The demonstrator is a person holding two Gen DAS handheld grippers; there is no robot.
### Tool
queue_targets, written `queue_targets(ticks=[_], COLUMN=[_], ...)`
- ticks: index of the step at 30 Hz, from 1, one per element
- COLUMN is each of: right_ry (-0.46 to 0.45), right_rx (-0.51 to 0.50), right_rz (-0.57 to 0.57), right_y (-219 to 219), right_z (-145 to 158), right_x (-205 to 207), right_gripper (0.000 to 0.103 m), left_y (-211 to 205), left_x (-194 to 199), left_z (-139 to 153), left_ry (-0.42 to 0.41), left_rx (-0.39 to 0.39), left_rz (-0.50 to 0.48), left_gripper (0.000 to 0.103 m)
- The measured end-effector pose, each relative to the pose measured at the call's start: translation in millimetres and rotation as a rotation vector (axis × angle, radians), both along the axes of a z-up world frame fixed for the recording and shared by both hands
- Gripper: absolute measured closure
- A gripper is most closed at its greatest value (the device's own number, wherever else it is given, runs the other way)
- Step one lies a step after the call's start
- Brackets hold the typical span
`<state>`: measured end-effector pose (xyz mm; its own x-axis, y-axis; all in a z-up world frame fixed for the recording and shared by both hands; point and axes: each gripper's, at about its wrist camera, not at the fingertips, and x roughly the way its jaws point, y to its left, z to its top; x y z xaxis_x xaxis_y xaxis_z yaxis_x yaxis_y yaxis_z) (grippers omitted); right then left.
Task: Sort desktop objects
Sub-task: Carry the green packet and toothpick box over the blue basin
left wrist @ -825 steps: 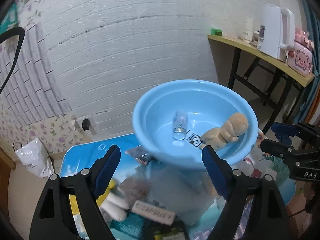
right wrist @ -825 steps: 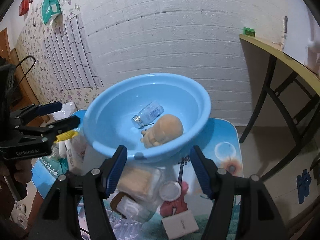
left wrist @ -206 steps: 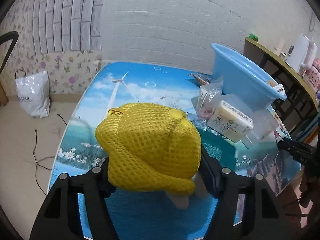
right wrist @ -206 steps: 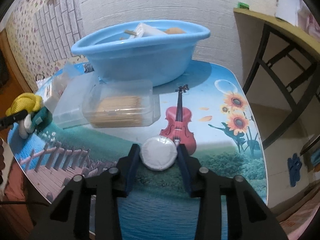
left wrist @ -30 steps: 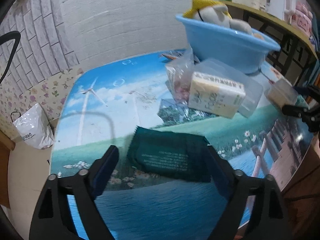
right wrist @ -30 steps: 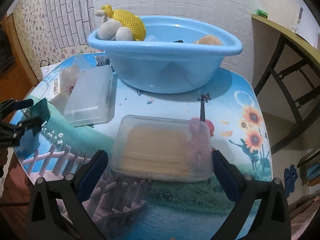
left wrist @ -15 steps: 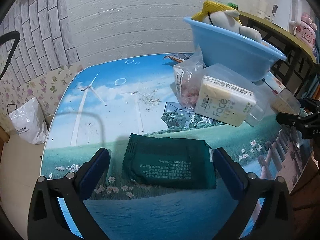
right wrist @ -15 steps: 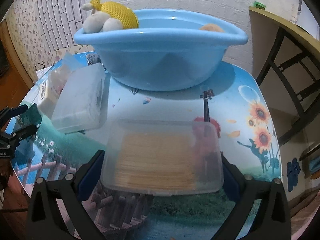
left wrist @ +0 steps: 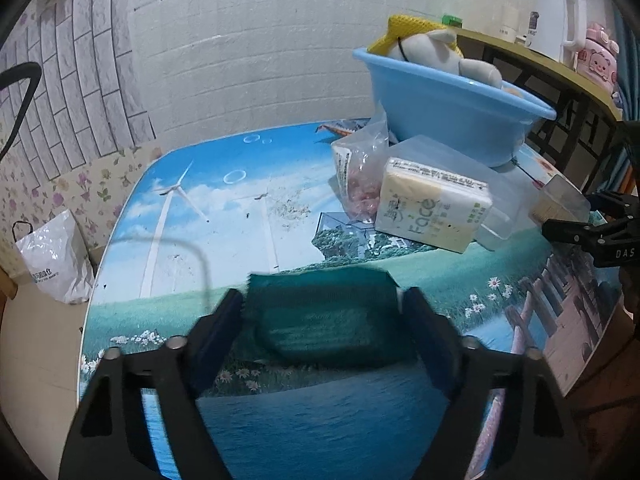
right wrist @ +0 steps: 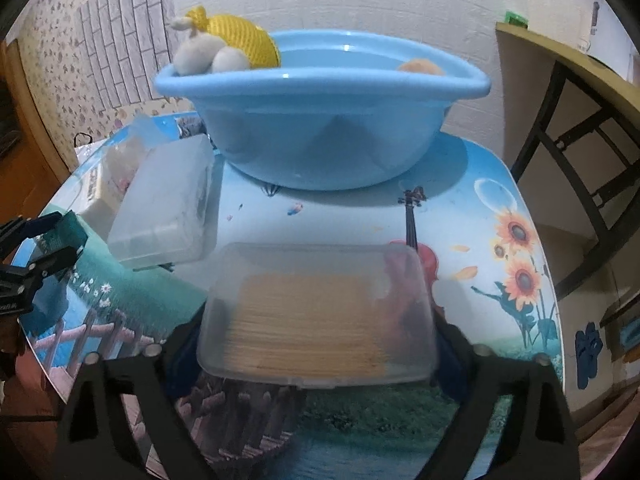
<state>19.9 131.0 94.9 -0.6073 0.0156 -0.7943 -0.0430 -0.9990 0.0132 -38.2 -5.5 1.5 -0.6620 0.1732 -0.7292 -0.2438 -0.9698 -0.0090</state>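
My left gripper (left wrist: pixel 322 320) is shut on a dark green packet (left wrist: pixel 324 320), its fingers pressing both short ends at the table's near edge. My right gripper (right wrist: pixel 316 320) is shut on a clear plastic box of tan sticks (right wrist: pixel 316 312), held between both fingers. The blue basin (right wrist: pixel 320 120) stands at the back of the table with a plush toy in a yellow net (right wrist: pixel 236 50) on its rim; the basin also shows in the left wrist view (left wrist: pixel 452 112).
A tissue pack marked Face (left wrist: pixel 432 210) lies on a frosted plastic box (right wrist: pixel 168 208), beside a clear bag of pink bits (left wrist: pixel 360 184). A side table with a white kettle (left wrist: pixel 558 20) stands at the right. A white bag (left wrist: pixel 52 256) is on the floor.
Both grippers have closed: the left's fingers have come in onto the green packet, and the right's onto the clear box of sticks.
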Motion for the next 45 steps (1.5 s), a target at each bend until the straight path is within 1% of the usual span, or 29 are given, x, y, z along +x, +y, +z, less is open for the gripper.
queue_targets(ticks=[2,3,5,7,10,13,16,19,25,27,32,40,45], right_ry=[-0.004,-0.006,-0.009,-0.01,0.005,0.034,0.068,0.105,0.169,0.19,0.232,0.255,0.234], right_rx=[0.0,-0.001,-0.001,-0.011,-0.017,-0.002,0.001,-0.008,-0.02,-0.018,-0.014,0.007,0.005], right_rz=[0.003,0.004,0.008,0.012,0.018,0.026,0.04,0.054,0.076,0.076,0.057,0.034,0.036], right_y=[-0.7,-0.8,-0.9,-2.3,-2.5,-5.4,-7.9,-10.2,-14.6,-14.4,-5.7,13.8,24.4], right_z=[0.5,0.7,1.3,2.6,6.8,16.5,30.1,45.3,70.7,79.2,96.6,105.6,102.7], right_x=[1.3,1.6,2.6,4.0,7.1,9.5,11.3,13.6,17.5,17.0,8.9,-17.0,-35.5], right_gripper=[0.01,0.01,0.01,0.01,0.01,0.01,0.01,0.01,0.01,0.01,0.01,0.01,0.01], left_y=[1.5,2.9,5.7,7.7,7.4,6.5,6.0,5.3,11.9,17.1,32.6,69.4,92.5], left_x=[1.8,2.3,3.2,2.9,2.3,2.5,2.9,2.7,1.4,-1.0,-15.1,-46.8,-67.2], left_z=[1.4,1.8,3.1,4.7,7.6,15.0,24.7,41.0,74.2,85.1,108.0,129.5,137.5], left_ry=[0.009,0.012,0.021,0.023,0.016,0.028,0.051,0.081,0.14,0.155,0.185,0.225,0.24], left_rx=[0.0,-0.002,-0.017,-0.027,-0.004,0.022,0.039,0.062,0.071,0.07,0.094,0.082,0.08], left_rz=[-0.007,-0.01,-0.017,-0.021,-0.021,-0.019,-0.012,-0.001,0.007,0.005,-0.025,-0.094,-0.15], left_gripper=[0.049,0.049,0.055,0.057,0.06,0.064,0.065,0.065,0.065,0.065,0.065,0.065,0.065])
